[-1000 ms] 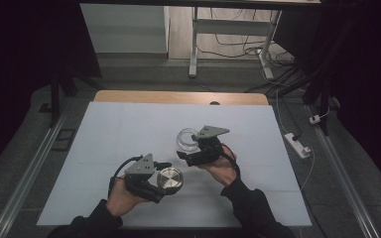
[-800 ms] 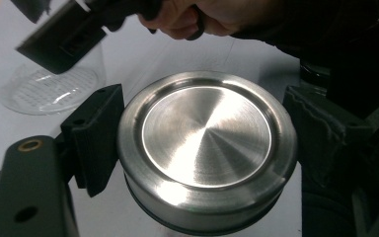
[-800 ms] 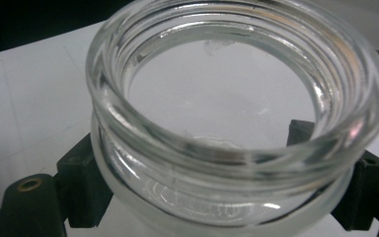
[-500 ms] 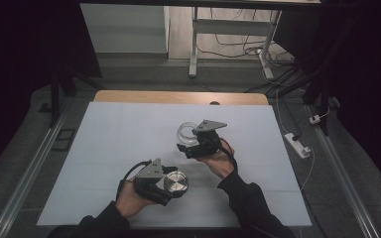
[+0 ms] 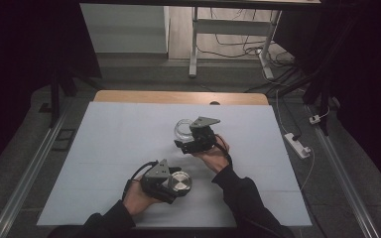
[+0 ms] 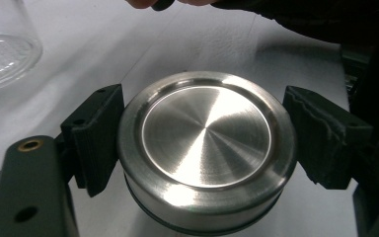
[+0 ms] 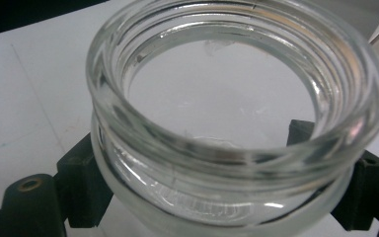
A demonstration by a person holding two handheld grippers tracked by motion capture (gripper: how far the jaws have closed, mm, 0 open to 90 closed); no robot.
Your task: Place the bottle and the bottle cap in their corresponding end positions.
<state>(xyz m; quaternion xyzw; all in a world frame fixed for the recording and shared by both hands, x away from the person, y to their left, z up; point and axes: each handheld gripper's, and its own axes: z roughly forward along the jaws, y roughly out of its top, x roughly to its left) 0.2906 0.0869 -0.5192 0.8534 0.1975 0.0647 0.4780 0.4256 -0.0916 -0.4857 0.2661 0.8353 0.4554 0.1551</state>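
At lower centre of the high view the left gripper (image 5: 171, 184) brackets the steel lid (image 5: 180, 182), jaws not clearly pressing, while up and right the right gripper (image 5: 191, 140) hugs the open glass jar (image 5: 182, 129), grip uncertain.

Lab: covered table (image 5: 129, 139), floor cables (image 5: 238, 47).

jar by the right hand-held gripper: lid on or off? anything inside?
Off and empty. The glass jar has a bare threaded rim, and the white table shows through its bottom. The metal lid sits apart between the left hand-held gripper's jaws.
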